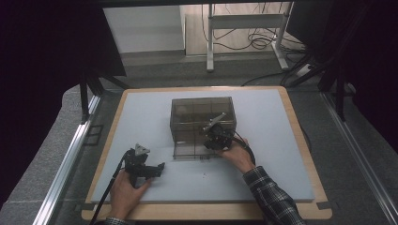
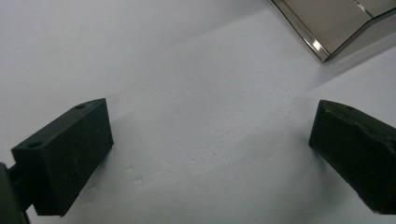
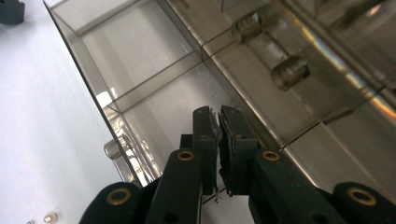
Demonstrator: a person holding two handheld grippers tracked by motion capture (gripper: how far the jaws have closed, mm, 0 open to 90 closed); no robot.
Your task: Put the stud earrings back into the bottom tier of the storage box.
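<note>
The left gripper [image 1: 158,168] rested on the white mat [image 1: 141,122] near the front edge, its 2 jaws spread wide with nothing between them. The right gripper [image 3: 219,122] had its jaws pressed together over the lowered front flap [image 3: 154,88] of the smoky transparent box [image 1: 202,112] at mat centre.

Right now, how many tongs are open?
1. The left tongs are open, over bare mat near the table's front left. The right tongs are shut, at the clear box mid-table.
</note>
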